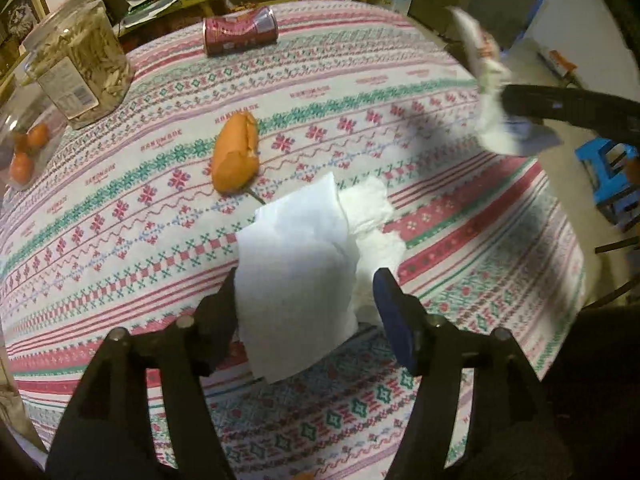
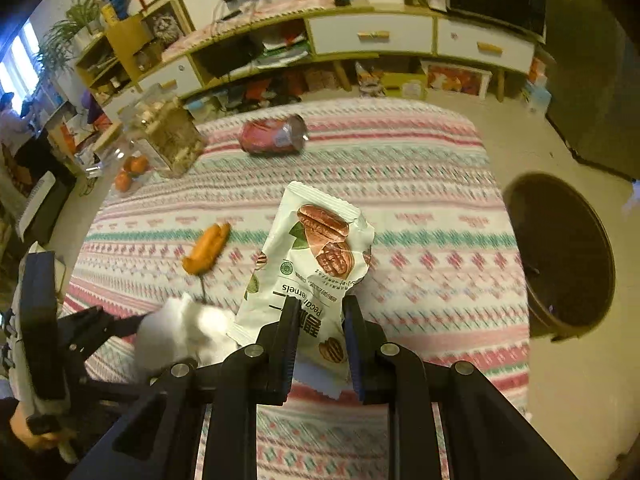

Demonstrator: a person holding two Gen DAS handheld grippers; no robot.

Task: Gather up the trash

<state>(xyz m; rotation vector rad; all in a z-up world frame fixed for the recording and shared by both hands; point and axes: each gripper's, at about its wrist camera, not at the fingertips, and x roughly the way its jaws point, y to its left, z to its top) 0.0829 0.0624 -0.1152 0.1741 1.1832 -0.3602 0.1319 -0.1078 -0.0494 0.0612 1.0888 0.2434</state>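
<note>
The left gripper pointed steeply down at the table with its jaws parted; white tissue paper lay between the fingers. The paper's left edge ran along the left finger, while the right finger stood just clear of the crumpled folds on that side. Whether either pad pressed the paper could not be told; no squeeze showed. From the right wrist view the same tissue showed as a white bunch at the left gripper's tip, resting on the cloth.

The right gripper had its fingers drawn narrow on a pecan kernel wrapper, pinching the packet's lower end so the rest rose beyond the fingertips, above the table. In the left wrist view that wrapper appeared blurred at the upper right, clamped in the right gripper's dark tip.

Farther out on the patterned tablecloth, an orange peel lay just beyond the tissue, and a crushed red can lay on its side near the far edge. A clear jar stood at the far left beside some oranges. A dark round bin stood on the floor off the table's right side.
</note>
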